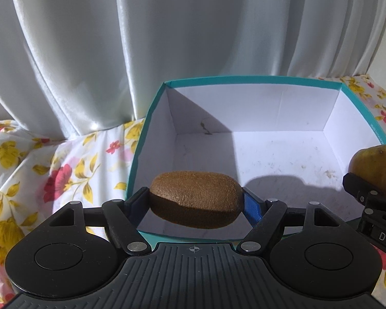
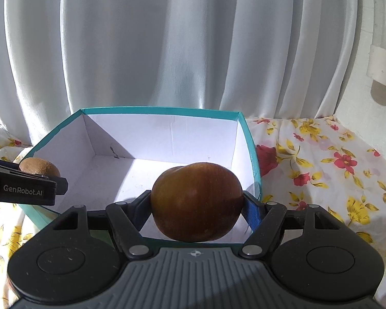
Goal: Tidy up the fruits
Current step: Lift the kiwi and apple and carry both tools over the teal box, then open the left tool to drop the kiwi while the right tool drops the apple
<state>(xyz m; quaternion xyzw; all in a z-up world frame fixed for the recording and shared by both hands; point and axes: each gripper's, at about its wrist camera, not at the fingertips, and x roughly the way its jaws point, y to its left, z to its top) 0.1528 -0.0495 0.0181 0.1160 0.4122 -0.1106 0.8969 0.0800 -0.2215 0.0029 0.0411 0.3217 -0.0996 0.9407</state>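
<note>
My left gripper (image 1: 196, 200) is shut on a brown kiwi (image 1: 196, 198) and holds it over the near left part of an open teal box (image 1: 151, 108) with a white inside. My right gripper (image 2: 196, 203) is shut on a round brown-orange fruit (image 2: 196, 200) and holds it over the near right part of the same box (image 2: 247, 134). The right gripper with its fruit (image 1: 375, 167) shows at the right edge of the left wrist view. The left gripper with the kiwi (image 2: 40, 167) shows at the left edge of the right wrist view. The box floor holds no fruit.
The box stands on a cloth with red and yellow flowers (image 1: 38, 175), which also shows in the right wrist view (image 2: 321, 170). A white curtain (image 1: 115, 51) hangs right behind the box. A white wall with a pipe (image 2: 380, 67) is at the far right.
</note>
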